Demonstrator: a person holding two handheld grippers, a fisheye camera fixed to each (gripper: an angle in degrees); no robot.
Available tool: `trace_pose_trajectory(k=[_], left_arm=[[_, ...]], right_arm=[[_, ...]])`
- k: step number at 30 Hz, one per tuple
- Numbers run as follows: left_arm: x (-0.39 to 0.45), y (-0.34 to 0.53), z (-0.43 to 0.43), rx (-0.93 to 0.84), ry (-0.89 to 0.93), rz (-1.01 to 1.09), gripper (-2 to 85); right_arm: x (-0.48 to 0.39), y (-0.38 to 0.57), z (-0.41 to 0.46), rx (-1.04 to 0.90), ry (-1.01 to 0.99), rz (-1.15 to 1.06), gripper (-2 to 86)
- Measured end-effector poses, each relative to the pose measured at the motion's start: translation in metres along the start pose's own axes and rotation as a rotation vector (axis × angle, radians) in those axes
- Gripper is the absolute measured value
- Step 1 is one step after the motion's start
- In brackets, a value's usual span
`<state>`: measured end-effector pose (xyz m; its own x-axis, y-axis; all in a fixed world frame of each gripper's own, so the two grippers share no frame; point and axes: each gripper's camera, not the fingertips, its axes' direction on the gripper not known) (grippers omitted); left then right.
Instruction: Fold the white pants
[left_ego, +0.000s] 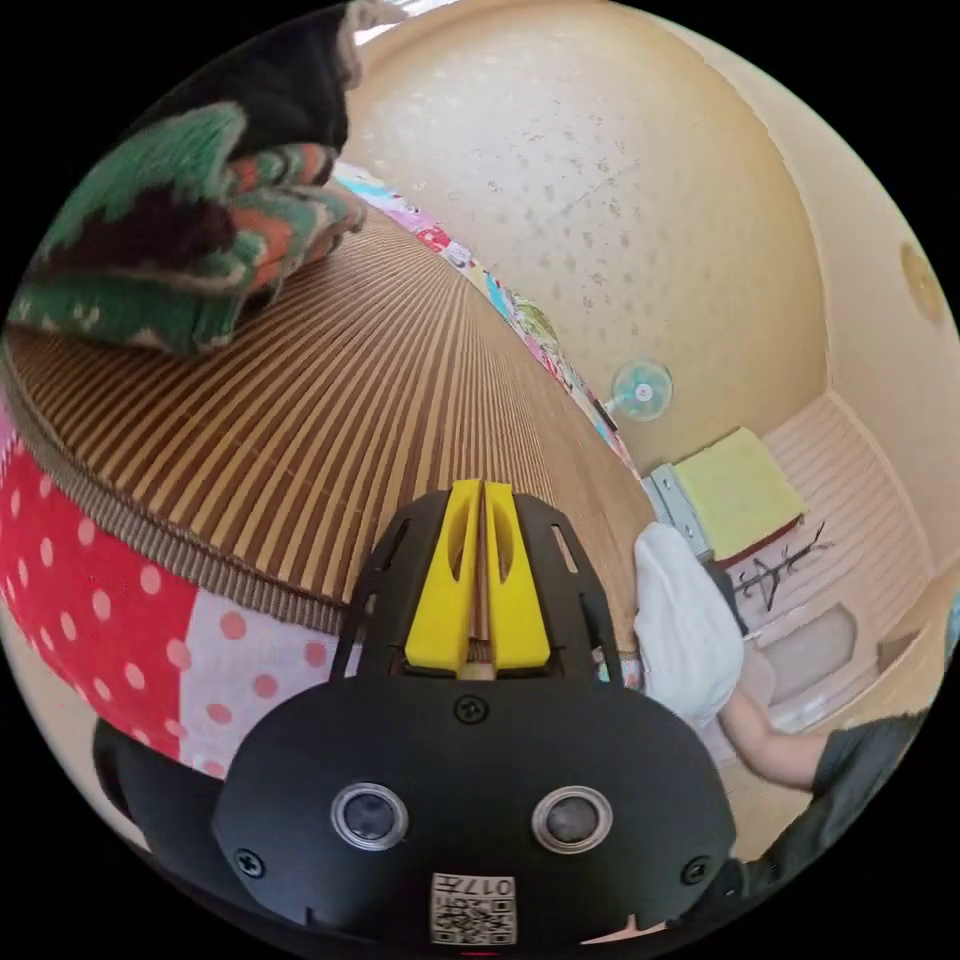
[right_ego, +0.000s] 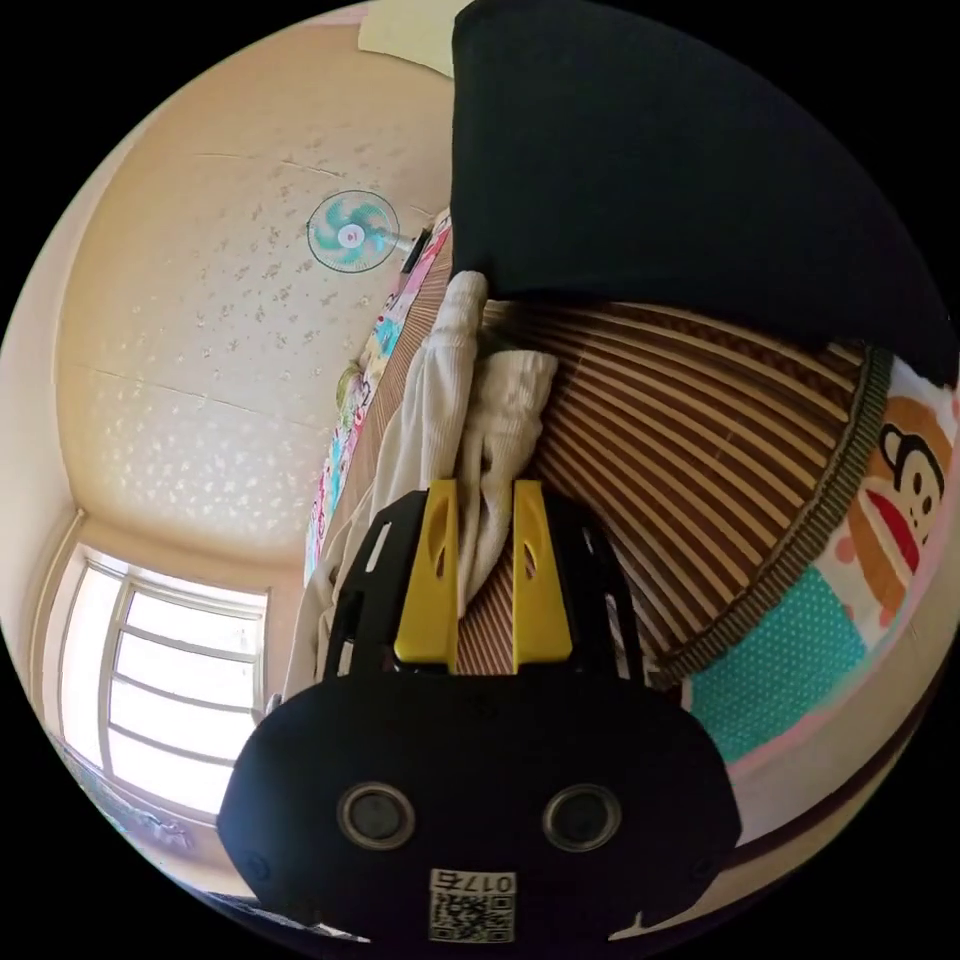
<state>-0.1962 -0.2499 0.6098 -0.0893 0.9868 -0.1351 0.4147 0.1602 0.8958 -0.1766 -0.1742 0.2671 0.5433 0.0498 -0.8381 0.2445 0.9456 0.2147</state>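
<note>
Surface: a striped bamboo mat (left_ego: 350, 400) laid over a patterned sheet (left_ego: 100, 590), red with white dots in the left gripper view and with a cartoon print in the right gripper view. A pile of green, red and dark knitted cloth (left_ego: 190, 240) sits on the mat's far side. Room: cream speckled wall (left_ego: 600, 180), a wall fan (right_ego: 350, 232), and a bright window (right_ego: 170, 680).

Left gripper (left_ego: 482, 500): yellow jaws pressed together with nothing seen between them, over bare mat. The white pants (left_ego: 685, 630) lie bunched at the mat's edge, well to one side of it, next to a person's arm (left_ego: 770, 740).

Right gripper (right_ego: 485, 495): jaws parted, a hanging fold of the white pants (right_ego: 470, 440) between them; whether either jaw touches the cloth cannot be told. A dark cloth (right_ego: 680, 170) hangs above the pants.
</note>
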Motion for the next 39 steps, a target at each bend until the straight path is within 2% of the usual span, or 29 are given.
trace_pose_trajectory(k=[2,4,6,12,14,16,17,18,19,21,26,30,34,36,39], left_arm=[[0.008,0.003,0.002,-0.109,0.038,-0.130,-0.7],[0.040,0.004,0.012,-0.188,0.130,-0.051,-0.3],[0.109,0.007,0.021,-0.212,0.313,0.136,1.7],[0.325,0.019,0.045,-0.315,0.414,0.597,22.8],[0.374,0.032,0.043,-0.311,0.448,0.707,23.5],[0.401,0.045,0.028,-0.238,0.377,0.759,21.9],[0.398,0.049,0.005,-0.151,0.381,0.705,19.7],[0.385,0.050,-0.017,-0.085,0.341,0.593,10.9],[0.378,0.051,-0.027,-0.077,0.330,0.559,6.4],[0.360,0.059,-0.069,-0.081,0.399,0.604,3.4],[0.354,0.045,-0.189,-0.015,0.411,0.638,1.0],[0.443,0.027,-0.301,0.156,0.340,0.820,0.0],[0.524,0.022,-0.400,0.372,0.405,0.906,-0.1],[0.575,0.026,-0.456,0.484,0.421,0.978,0.0],[0.632,0.027,-0.506,0.557,0.417,1.062,0.3]], right_arm=[[-0.008,-0.001,-0.004,0.012,-0.073,-0.026,4.7],[-0.040,0.007,-0.018,0.012,-0.293,-0.171,3.7],[-0.080,0.020,-0.025,-0.041,-0.374,-0.306,3.4],[-0.237,0.144,-0.059,-0.283,-0.577,-0.853,3.3],[-0.270,0.192,-0.072,-0.362,-0.630,-0.964,3.3],[-0.285,0.229,-0.098,-0.357,-0.659,-0.977,3.3],[-0.286,0.231,-0.105,-0.358,-0.652,-0.969,3.3],[-0.288,0.233,-0.120,-0.343,-0.638,-0.987,3.2],[-0.288,0.234,-0.138,-0.292,-0.608,-0.997,3.1],[-0.288,0.229,-0.168,-0.234,-0.574,-0.959,3.0],[-0.323,0.233,-0.284,0.019,-0.582,-0.956,2.6],[-0.396,0.287,-0.394,0.275,-0.601,-1.079,2.4],[-0.456,0.337,-0.505,0.553,-0.664,-1.140,2.5],[-0.480,0.348,-0.544,0.603,-0.680,-1.147,2.6],[-0.515,0.353,-0.592,0.647,-0.705,-1.157,2.7]])
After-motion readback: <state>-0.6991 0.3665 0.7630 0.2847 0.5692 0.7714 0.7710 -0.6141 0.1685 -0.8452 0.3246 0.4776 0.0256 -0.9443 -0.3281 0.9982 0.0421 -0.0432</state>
